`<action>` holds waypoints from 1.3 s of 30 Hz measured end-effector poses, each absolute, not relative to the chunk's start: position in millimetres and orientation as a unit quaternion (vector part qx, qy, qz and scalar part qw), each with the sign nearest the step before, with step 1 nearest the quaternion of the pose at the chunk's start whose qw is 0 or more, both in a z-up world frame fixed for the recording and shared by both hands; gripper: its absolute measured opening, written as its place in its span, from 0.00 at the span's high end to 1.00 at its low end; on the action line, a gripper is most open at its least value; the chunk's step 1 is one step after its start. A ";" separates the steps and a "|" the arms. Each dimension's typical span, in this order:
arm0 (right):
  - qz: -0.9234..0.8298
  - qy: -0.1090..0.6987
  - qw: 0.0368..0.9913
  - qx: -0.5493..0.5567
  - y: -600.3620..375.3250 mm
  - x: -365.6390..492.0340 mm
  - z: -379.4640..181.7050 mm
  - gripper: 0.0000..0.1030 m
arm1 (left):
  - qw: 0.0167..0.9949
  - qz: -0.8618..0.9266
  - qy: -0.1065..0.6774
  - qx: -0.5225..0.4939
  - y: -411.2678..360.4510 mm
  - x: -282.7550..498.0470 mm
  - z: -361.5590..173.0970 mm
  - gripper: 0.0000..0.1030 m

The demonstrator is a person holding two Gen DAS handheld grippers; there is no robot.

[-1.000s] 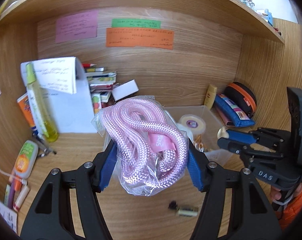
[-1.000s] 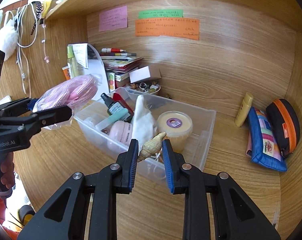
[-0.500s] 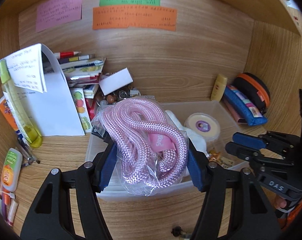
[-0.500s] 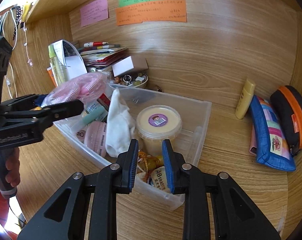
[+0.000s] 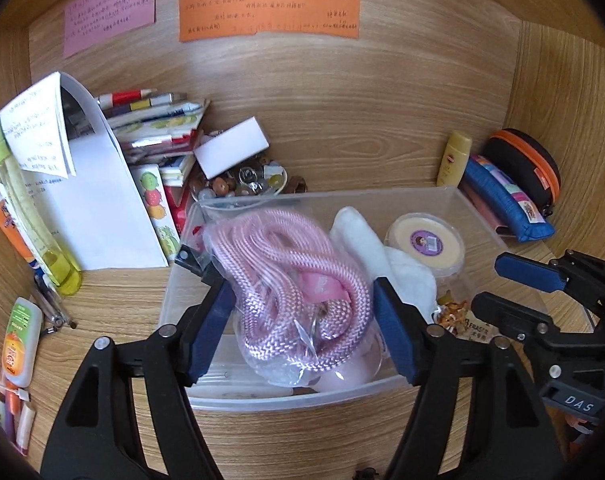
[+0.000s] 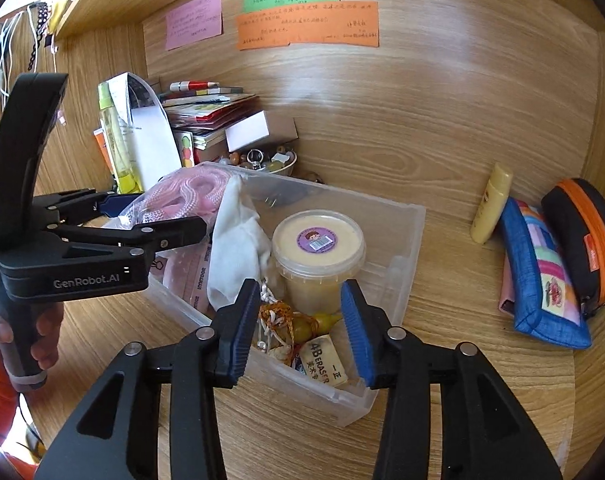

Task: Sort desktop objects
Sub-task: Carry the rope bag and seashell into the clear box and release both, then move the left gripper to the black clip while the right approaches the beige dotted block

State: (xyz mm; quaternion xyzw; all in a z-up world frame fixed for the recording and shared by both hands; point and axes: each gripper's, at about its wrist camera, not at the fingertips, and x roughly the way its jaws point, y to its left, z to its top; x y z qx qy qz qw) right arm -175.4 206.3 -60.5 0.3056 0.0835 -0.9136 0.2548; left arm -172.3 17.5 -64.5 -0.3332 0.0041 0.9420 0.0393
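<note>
You have carried the bagged pink rope [image 5: 298, 292] over the clear plastic bin [image 5: 286, 400], and your left gripper [image 5: 302, 332] is opening, its pads parting from the bag. Your right gripper [image 6: 300, 330] has dropped the shell and is opening, empty, above the bin's near corner.

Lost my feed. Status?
Left gripper opening, bagged pink rope between jaws over clear bin. Right gripper opening, empty. Nothing blocking.

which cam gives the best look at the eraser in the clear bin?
Right wrist: the eraser lies unobstructed between the open fingers, its label readable through the clear bin. Left wrist shows only a sliver, mostly hidden behind the right gripper.
</note>
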 end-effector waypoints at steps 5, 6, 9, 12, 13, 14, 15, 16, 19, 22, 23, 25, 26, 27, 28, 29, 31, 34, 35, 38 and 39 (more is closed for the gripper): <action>-0.916 0.093 0.253 0.298 204.4 -171.4 -57.1 0.54 | 0.032 0.949 0.007 -0.315 16.4 -161.4 -52.7 0.22; -0.916 0.096 0.251 0.297 203.9 -170.3 -56.2 0.52 | 0.031 0.950 0.009 -0.311 16.2 -158.4 -50.5 0.21; -0.919 0.103 0.243 0.293 202.4 -166.6 -52.6 0.45 | 0.027 0.952 0.012 -0.304 15.8 -150.7 -45.9 0.14; -0.922 0.106 0.241 0.286 200.9 -159.3 -46.3 0.31 | 0.019 0.955 0.012 -0.294 13.9 -141.4 -41.7 0.11; -0.923 0.106 0.240 0.282 201.0 -156.5 -44.2 0.30 | 0.019 0.956 0.010 -0.293 12.8 -138.6 -40.7 0.09; -0.924 0.107 0.240 0.279 200.8 -154.3 -42.6 0.27 | 0.019 0.956 0.008 -0.293 11.8 -136.0 -39.9 0.09; -0.925 0.109 0.239 0.276 200.1 -152.0 -40.9 0.26 | 0.019 0.956 0.006 -0.292 10.3 -133.9 -39.3 0.09; -0.926 0.111 0.237 0.272 199.4 -149.1 -39.0 0.25 | 0.018 0.956 0.005 -0.292 8.5 -131.4 -38.5 0.08; -0.927 0.116 0.234 0.269 197.9 -140.7 -34.6 0.22 | 0.015 0.956 0.000 -0.292 3.7 -124.2 -37.2 0.06; -0.928 0.116 0.231 0.268 197.5 -132.5 -33.3 0.19 | 0.014 0.956 -0.007 -0.292 -2.5 -115.7 -36.9 0.04; -0.928 0.116 0.231 0.270 197.2 -130.7 -33.3 0.19 | 0.015 0.956 -0.010 -0.294 -5.1 -112.8 -36.9 0.04; -0.927 0.113 0.233 0.273 196.9 -126.5 -33.9 0.19 | 0.014 0.955 -0.016 -0.296 -10.3 -107.5 -37.6 0.04; -0.926 0.112 0.234 0.276 196.7 -124.1 -34.7 0.18 | 0.012 0.955 -0.018 -0.297 -13.6 -104.6 -38.4 0.04; -0.925 0.110 0.234 0.279 196.6 -122.3 -35.6 0.18 | 0.010 0.955 -0.020 -0.297 -16.6 -101.7 -39.3 0.03; -0.923 0.107 0.237 0.285 195.9 -119.7 -37.4 0.17 | 0.008 0.954 -0.023 -0.298 -20.2 -98.7 -40.5 0.03; -0.921 0.105 0.238 0.288 195.1 -118.0 -38.6 0.17 | 0.008 0.953 -0.027 -0.302 -23.9 -96.2 -42.2 0.03; -0.919 0.103 0.242 0.295 191.6 -113.0 -43.3 0.17 | 0.007 0.950 -0.038 -0.309 -31.7 -91.2 -46.3 0.03; -0.914 0.107 0.248 0.304 184.4 -105.1 -52.7 0.17 | 0.000 0.946 -0.049 -0.321 -43.3 -86.0 -56.7 0.03; -0.912 0.108 0.250 0.307 181.7 -102.3 -56.0 0.17 | -0.003 0.944 -0.053 -0.327 -46.9 -84.8 -61.3 0.03; -0.905 0.115 0.259 0.318 171.6 -94.1 -69.1 0.17 | -0.005 0.935 -0.068 -0.347 -56.5 -81.3 -76.2 0.03; -0.902 0.119 0.261 0.323 167.6 -91.1 -74.4 0.17 | -0.005 0.933 -0.072 -0.352 -58.3 -79.7 -80.4 0.03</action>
